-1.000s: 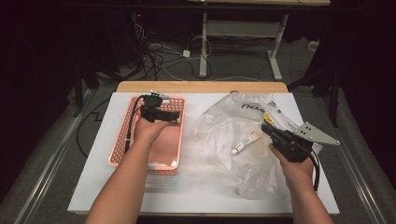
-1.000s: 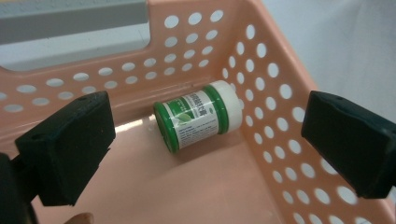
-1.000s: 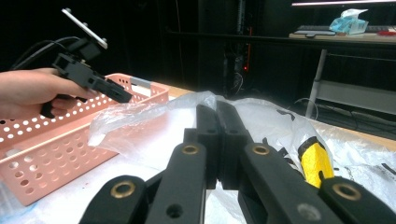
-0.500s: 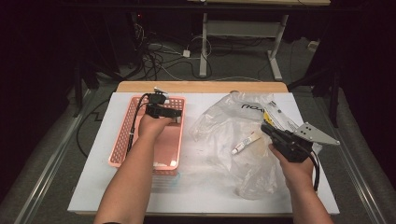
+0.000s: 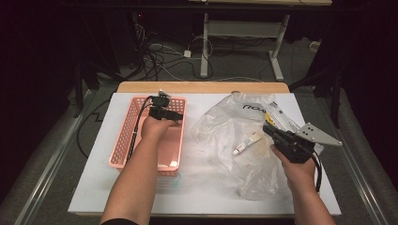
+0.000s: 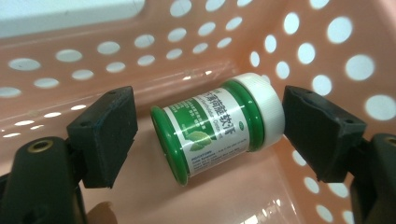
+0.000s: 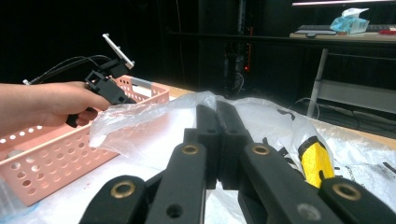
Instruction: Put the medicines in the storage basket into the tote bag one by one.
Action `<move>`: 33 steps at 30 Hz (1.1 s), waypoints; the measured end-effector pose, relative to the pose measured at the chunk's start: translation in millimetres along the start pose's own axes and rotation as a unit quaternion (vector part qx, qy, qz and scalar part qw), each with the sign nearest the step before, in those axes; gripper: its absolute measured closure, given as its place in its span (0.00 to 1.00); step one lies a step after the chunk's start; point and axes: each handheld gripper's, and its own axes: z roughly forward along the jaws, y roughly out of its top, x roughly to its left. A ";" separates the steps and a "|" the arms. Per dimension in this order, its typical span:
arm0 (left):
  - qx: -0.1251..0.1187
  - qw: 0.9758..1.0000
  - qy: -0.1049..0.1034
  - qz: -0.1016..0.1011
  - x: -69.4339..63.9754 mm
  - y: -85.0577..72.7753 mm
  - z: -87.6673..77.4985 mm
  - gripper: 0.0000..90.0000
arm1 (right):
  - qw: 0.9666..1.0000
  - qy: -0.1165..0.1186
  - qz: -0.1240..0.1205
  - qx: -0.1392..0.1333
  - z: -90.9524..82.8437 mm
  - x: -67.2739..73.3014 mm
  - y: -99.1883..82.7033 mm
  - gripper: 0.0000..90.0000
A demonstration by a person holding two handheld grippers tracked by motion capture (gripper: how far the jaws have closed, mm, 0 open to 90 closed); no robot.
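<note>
L gripper (image 6: 205,135) down inside pink basket (image 6: 327,28), jaws apart & just been closing, green jar (image 6: 217,126) lying between pads, untouched. R gripper (image 7: 217,135) jaws together, nothing held, over plastic bag (image 7: 154,126).

Green jar (image 6: 215,129): small round plastic container, green body, white screw cap closed, white label band printed with green Chinese characters and a leaf motif. Lies on its side on the floor of the pink perforated basket (image 6: 327,28), near one basket corner, cap toward the perforated side wall, base toward the basket's open middle. Axis slightly tilted, label facing up. Intact, unopened, nothing touching it.
</note>
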 end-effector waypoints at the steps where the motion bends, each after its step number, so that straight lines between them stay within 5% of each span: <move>1: 0.000 1.000 0.002 0.000 -0.2 0.0 0.3 0.21 | 1.000 0.000 0.002 0.000 -0.2 0.2 0.1 1.00; 33: 0.014 0.999 0.031 -0.001 -5.2 -1.4 -0.5 0.27 | 1.000 0.000 -0.001 0.001 -0.5 0.7 0.0 1.00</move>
